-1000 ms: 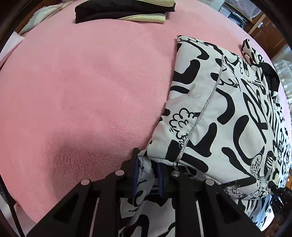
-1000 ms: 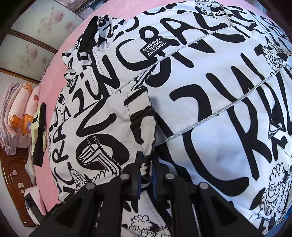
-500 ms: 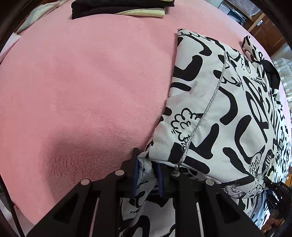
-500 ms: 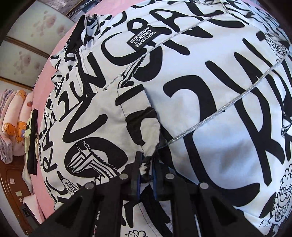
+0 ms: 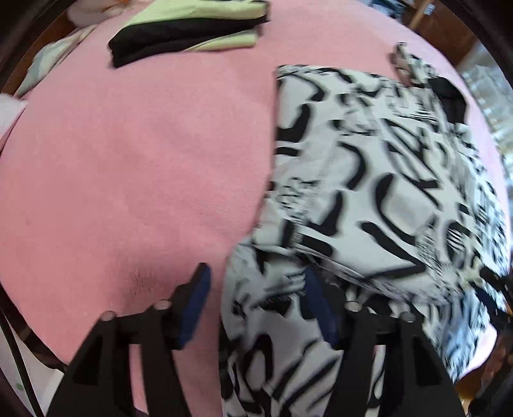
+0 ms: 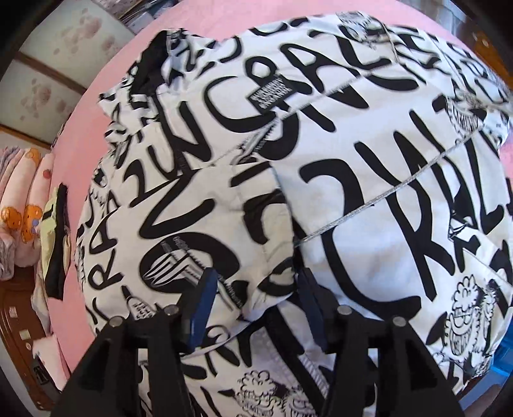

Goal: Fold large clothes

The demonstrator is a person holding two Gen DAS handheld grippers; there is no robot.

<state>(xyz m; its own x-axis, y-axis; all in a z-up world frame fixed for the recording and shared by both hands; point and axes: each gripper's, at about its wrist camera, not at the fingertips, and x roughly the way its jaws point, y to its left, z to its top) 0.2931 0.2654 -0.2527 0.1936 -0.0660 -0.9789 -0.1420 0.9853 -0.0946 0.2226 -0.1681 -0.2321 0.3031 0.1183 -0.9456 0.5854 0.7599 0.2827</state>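
Observation:
A white jacket with black graffiti lettering (image 5: 368, 179) lies partly folded on a pink blanket (image 5: 128, 160). It fills the right wrist view (image 6: 352, 160). My left gripper (image 5: 256, 288) is open at the jacket's near left corner, with the cloth lying loose between its blue-padded fingers (image 5: 195, 304). My right gripper (image 6: 256, 288) is open too, over a folded-in sleeve cuff (image 6: 256, 224); the cloth rests between its fingers (image 6: 202, 308) without being pinched.
A stack of folded black and pale yellow clothes (image 5: 192, 29) lies at the blanket's far edge, also in the right wrist view (image 6: 54, 240). Pink printed bedding (image 6: 22, 208) is piled at the left. Wooden furniture (image 6: 19, 336) stands beyond the bed.
Both grippers were shut on the jacket's cloth; both have now opened and let it go. The jacket has settled onto the blanket. The left view has swung a little.

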